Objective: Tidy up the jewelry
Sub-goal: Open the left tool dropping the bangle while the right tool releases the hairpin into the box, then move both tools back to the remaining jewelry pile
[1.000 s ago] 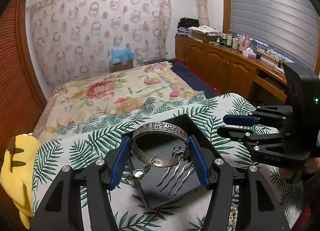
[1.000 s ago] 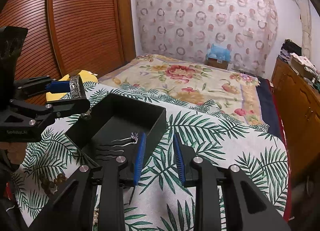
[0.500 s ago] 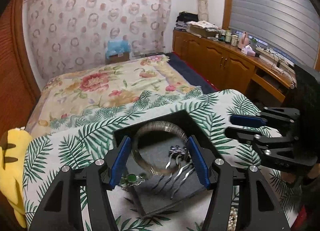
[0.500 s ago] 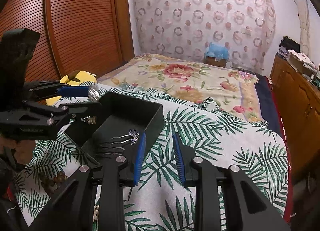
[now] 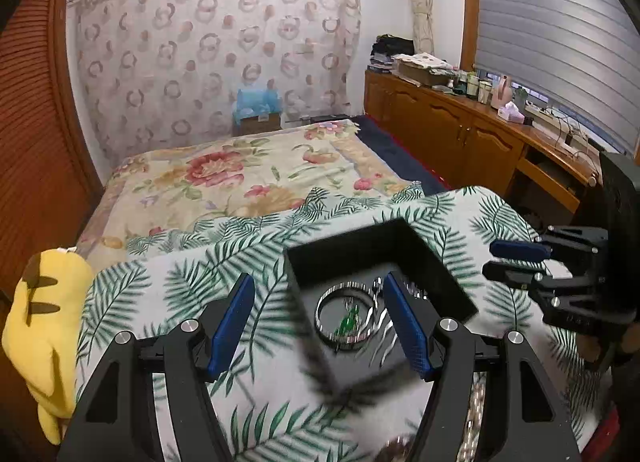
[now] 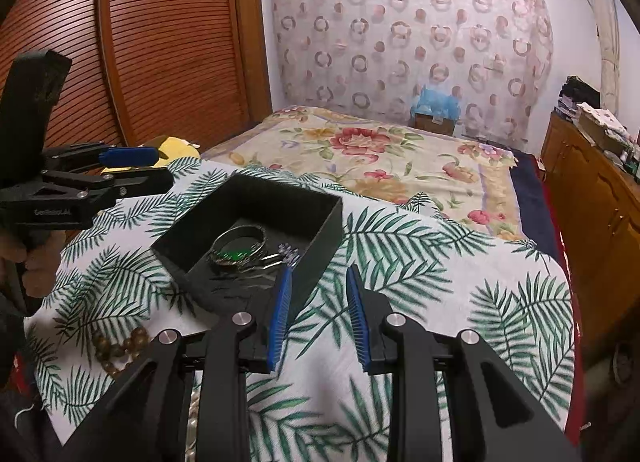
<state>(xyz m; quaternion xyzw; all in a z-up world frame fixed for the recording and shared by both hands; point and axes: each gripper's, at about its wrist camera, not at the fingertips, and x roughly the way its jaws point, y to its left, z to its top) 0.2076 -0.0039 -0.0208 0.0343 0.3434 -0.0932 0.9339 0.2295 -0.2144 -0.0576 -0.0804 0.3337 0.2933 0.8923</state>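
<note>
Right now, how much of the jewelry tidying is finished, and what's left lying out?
Done: the silver bangle, a green-stone piece and a hairpin lie in the black box. In hand: nothing; the left gripper and right gripper are both open and empty. Left: brown beads on the palm-leaf cloth, beside the box.

A home bedroom: a bed (image 6: pixel 384 166) under a floral quilt, a patterned curtain (image 6: pixel 408 30) across the far wall, a slatted wooden wardrobe (image 6: pixel 152 38), a low wooden dresser (image 5: pixel 460 138) cluttered with bottles and folded clothes, and a yellow plush toy (image 5: pixel 44 322).
</note>
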